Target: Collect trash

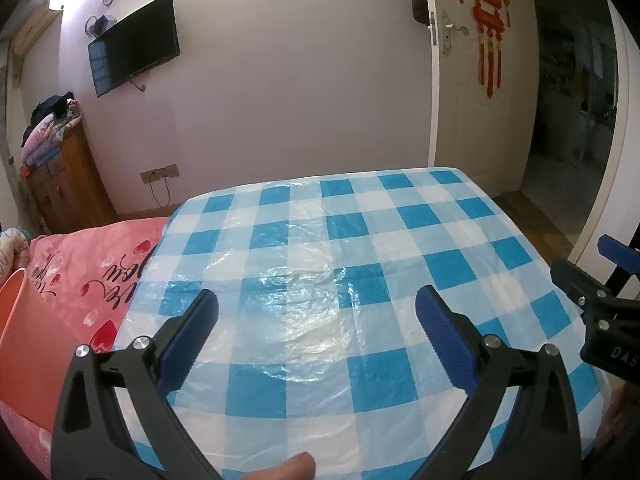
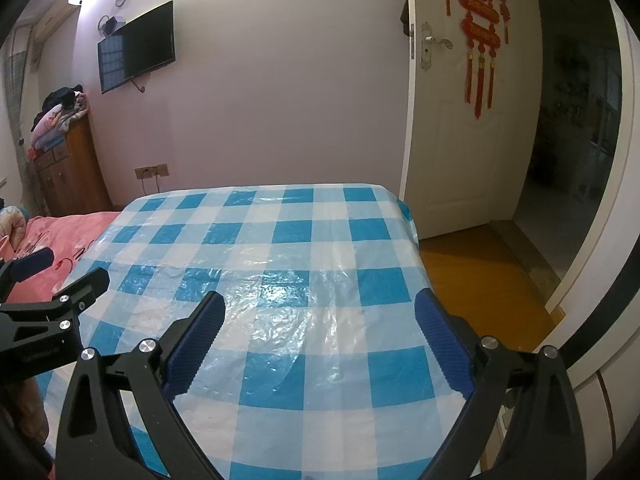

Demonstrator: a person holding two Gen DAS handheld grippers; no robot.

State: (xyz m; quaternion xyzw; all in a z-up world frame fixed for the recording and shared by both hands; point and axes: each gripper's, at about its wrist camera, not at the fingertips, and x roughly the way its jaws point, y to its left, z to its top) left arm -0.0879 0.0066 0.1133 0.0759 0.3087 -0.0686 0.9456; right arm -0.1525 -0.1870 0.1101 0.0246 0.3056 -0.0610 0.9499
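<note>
Trash here is a clear plastic bag point(image 1: 304, 304) lying flat on the blue-and-white checked cloth point(image 1: 400, 216) of the counter, just ahead of the left tool point(image 1: 316, 310) and between the lines of its two blue pads. The bag is see-through and crumpled, so its edges are hard to trace; its long axis seems to run away from the tool toward the far wall, but that cannot be told for sure. In the right wrist view a similar glossy, wrinkled patch point(image 2: 296, 320) lies just ahead of the right tool point(image 2: 320, 312), and whether it is the same bag or only glare on the cloth cannot be made out.

Both tools stand wide open, gripping nothing, pads well apart above the cloth. The right tool shows at the right edge of the left view, cut off by the frame; the left tool shows likewise at the left edge of the right view. A fingertip point(image 1: 296, 466) peeks in at the bottom of the left view.

Left of the left tool lies a pink quilt point(image 1: 100, 272) and an orange bin point(image 1: 24, 340), partly cut off. Beyond the counter hangs a television point(image 1: 134, 44) and stands a white door point(image 2: 460, 120).
</note>
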